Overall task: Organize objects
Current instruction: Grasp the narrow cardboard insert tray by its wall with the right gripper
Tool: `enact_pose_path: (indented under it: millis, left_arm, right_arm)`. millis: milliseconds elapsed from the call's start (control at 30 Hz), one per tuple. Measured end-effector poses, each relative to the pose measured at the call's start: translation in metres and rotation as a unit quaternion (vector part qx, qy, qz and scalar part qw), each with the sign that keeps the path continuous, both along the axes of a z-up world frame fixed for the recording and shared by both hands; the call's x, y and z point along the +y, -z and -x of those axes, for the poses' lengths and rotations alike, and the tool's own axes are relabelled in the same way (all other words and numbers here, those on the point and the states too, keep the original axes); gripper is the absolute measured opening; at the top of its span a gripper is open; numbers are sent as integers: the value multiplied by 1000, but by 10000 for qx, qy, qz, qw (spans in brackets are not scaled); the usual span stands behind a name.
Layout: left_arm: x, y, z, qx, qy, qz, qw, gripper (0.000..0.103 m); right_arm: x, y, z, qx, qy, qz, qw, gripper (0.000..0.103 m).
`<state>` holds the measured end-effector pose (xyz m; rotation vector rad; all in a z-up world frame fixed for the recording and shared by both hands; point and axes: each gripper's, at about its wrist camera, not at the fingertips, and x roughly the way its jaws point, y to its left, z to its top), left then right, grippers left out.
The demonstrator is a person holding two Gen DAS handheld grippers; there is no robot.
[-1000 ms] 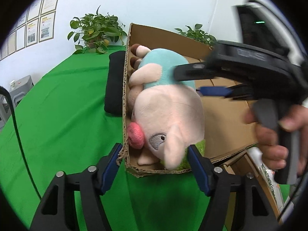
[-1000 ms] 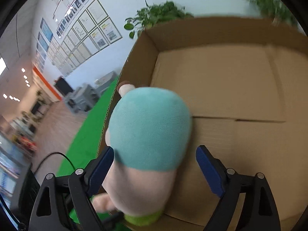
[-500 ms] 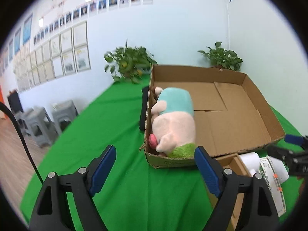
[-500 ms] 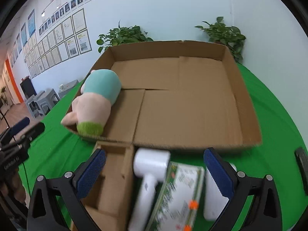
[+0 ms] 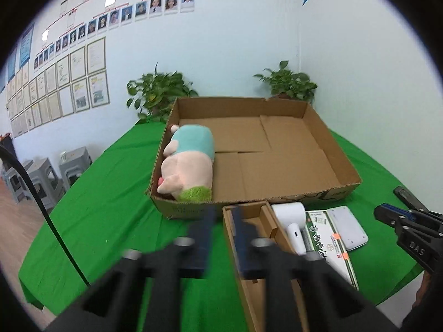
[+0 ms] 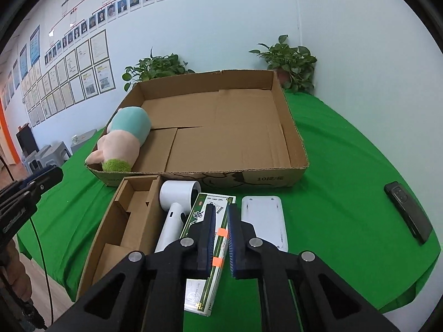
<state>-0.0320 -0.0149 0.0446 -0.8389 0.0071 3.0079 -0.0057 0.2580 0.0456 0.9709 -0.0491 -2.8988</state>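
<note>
A plush pig point(image 5: 191, 163) point(image 6: 124, 135) in a teal top lies along the left wall of the large cardboard box point(image 5: 326, 144) point(image 6: 293, 127). In front of that box sit a small open carton point(image 5: 249, 221) point(image 6: 130, 207), a white hair dryer point(image 5: 290, 215) point(image 6: 177, 193), a green-and-white packet point(image 5: 324, 238) point(image 6: 218, 199) and a flat white device point(image 5: 349, 229) point(image 6: 263, 215). My left gripper point(image 5: 223, 221), blurred, hovers over the small carton's edge. My right gripper point(image 6: 221, 213) hangs above the packet. Both pairs of jaws are closing, nearly together, with nothing between them.
A black remote point(image 6: 407, 213) lies on the green cloth point(image 6: 346, 193) at the right. Potted plants point(image 5: 160, 94) stand behind the large box. Grey stools point(image 5: 41, 177) and a black cable point(image 5: 41, 207) are off the table's left edge.
Both grippers pulled back from the large box, leaving the plush pig lying inside it. Their jaws went from wide open to nearly together.
</note>
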Motion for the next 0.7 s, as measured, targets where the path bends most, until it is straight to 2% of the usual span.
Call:
enact_pose_path:
  millis: [100,133,167,200,233,267,333,433,567,700]
  left_arm:
    - [-4,5,8,-69,-186,2,9998,5]
    - [-5,7,11,-75,-261,29,9996,12]
    - [-7,9,13,-82,-304,59,9995,30]
    - [-8,11,13,-77,-316,58,9995,44]
    - [-10,12,13,-58,-310,33,9995,72]
    - [-11,13,12,18,-334,15,9994,81]
    - [-11,16,13,123,-414,159,9989,81]
    - [-6,22,20,-65,-334,338,9989,81]
    - [-4,33,32,-394,-20,166,9991,81]
    - [-5,50,43,-873,287,-114,9957,80]
  right_arm:
    - [-3,-1,-1,160,-6,-229,9996,10]
    - [-4,-1,-1,224,-2,-281,9994,23]
    - [-5,0,-1,270,-35,-331,9991,37]
    - [-5,1,-1,311,-95,-350,9989,82]
    - [-4,3,-1,379,-148,-305,9987,101]
    - [-3,4,-2,467,-161,-271,9984,103]
    - [-4,8,3,472,-186,-302,9983,103]
    - [-4,16,14,370,-315,-215,9986,103]
    - [-7,26,20,178,-726,111,9971,103]
    - [-18,41,18,-309,-1553,813,9840,103]
